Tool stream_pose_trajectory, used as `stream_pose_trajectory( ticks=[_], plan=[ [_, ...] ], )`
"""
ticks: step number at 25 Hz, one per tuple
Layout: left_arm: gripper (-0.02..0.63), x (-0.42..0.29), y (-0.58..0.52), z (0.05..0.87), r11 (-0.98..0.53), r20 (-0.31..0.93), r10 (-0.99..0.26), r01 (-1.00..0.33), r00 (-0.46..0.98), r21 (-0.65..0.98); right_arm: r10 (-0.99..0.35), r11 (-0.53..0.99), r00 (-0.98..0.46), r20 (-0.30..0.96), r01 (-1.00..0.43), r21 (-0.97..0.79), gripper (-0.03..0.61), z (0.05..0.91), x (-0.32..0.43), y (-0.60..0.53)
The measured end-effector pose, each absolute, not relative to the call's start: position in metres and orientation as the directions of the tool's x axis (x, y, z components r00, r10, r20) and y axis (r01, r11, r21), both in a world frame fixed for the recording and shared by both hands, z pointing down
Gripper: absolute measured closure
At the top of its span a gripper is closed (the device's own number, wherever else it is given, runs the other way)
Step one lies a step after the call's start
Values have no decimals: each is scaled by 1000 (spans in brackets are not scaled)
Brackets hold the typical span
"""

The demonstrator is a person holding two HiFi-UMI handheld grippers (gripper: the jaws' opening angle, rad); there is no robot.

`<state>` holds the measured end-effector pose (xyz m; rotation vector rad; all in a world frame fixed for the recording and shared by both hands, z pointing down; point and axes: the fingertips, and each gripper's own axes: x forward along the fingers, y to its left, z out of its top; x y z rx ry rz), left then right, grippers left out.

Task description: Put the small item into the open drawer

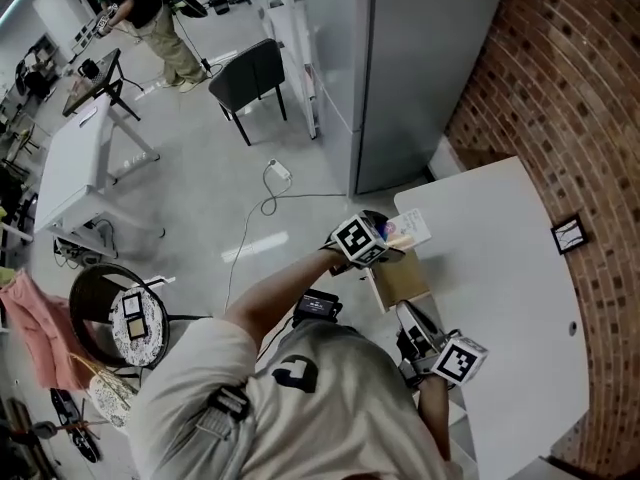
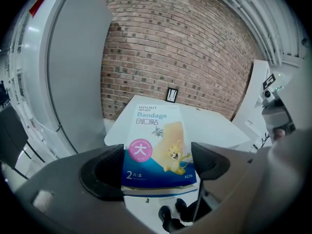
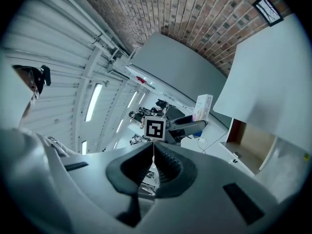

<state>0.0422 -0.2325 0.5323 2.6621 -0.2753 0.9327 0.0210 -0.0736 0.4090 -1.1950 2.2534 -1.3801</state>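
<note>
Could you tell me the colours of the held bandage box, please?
Bandage box: white above, blue below, pink circle; best in left gripper view.

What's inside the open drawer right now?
Only a bare tan bottom shows inside the drawer. The left gripper, holding the bandage box, covers one end of it.

A red brick wall (image 1: 560,88) runs down the right side. A white tabletop (image 1: 520,298) stands against it, with a small black picture frame (image 1: 568,234) by the bricks. A tall grey cabinet (image 1: 420,58) stands next to the tabletop. The floor (image 1: 200,118) is pale grey and shiny. A black chair (image 1: 250,76) and a white desk (image 1: 70,163) stand farther off. Long lights (image 3: 92,103) glow on the ceiling.
</note>
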Motion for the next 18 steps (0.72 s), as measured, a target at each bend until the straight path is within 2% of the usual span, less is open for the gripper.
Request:
stream_pose_trajectory(
  ticks=[4, 9, 18],
  plan=[
    [179, 54, -209, 527, -939, 641, -98, -284, 761, 194, -735, 246, -653, 182, -507, -826, 572, 407, 36, -52],
    [179, 53, -187, 517, -939, 648, -128, -302, 750, 164, -734, 294, -673, 97, -443, -847, 572, 398, 42, -34],
    [179, 39, -146, 510, -938, 668, -166, -326, 726, 121, -714, 321, -699, 46, -385, -865, 572, 395, 41, 3]
  ],
)
